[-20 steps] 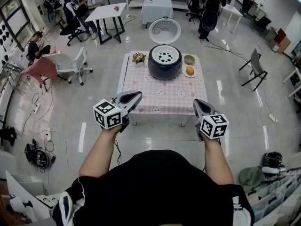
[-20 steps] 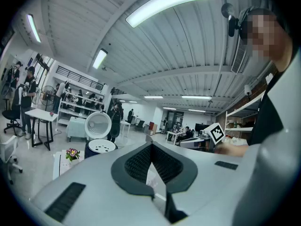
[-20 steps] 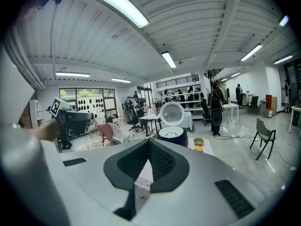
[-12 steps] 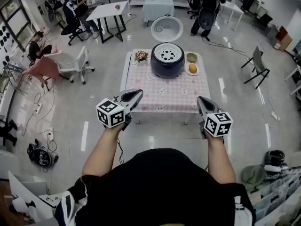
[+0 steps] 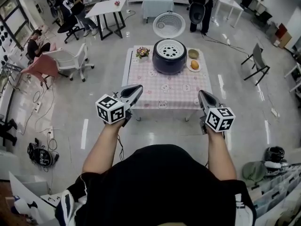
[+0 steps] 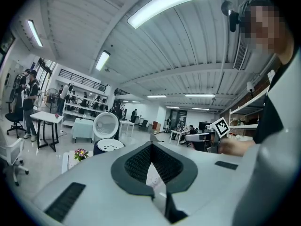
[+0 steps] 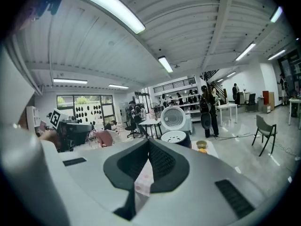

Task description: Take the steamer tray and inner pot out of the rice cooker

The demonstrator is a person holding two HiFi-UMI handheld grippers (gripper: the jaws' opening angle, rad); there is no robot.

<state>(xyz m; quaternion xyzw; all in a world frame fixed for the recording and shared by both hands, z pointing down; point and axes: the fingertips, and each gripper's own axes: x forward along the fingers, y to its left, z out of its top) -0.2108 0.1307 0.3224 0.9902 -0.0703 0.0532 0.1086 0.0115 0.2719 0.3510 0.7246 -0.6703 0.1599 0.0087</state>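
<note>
Two grippers are held out level in the lower half of the head view. Both are well short of the single worktop (image 5: 162,91), which is covered by a pink checked cloth. The left gripper (image 5: 138,87) is seen at centre left and the right gripper (image 5: 201,93) at centre right, and one marker cube is carried by each. In the left gripper view the jaws of the left gripper (image 6: 151,143) are pressed together with nothing between them. The same clenched, empty state is shown for the right gripper (image 7: 148,141) in its own view.

One dark rice cooker (image 5: 168,62) is placed at the far edge of the worktop, in the upper middle of the head view. Its one round lid (image 5: 169,25) is swung open behind it. One white perforated steamer tray (image 5: 170,48) is seated in the cooker's mouth. The inner pot beneath it cannot be made out.

Three smaller things are set beside the cooker. One flower pot (image 5: 142,52) is placed to its left. To its right are one small bowl (image 5: 193,54) and one plate (image 5: 190,68), on which a single orange-yellow item is carried.

One white office chair (image 5: 70,60) is seen at upper left and one folding chair (image 5: 256,62) at right.
</note>
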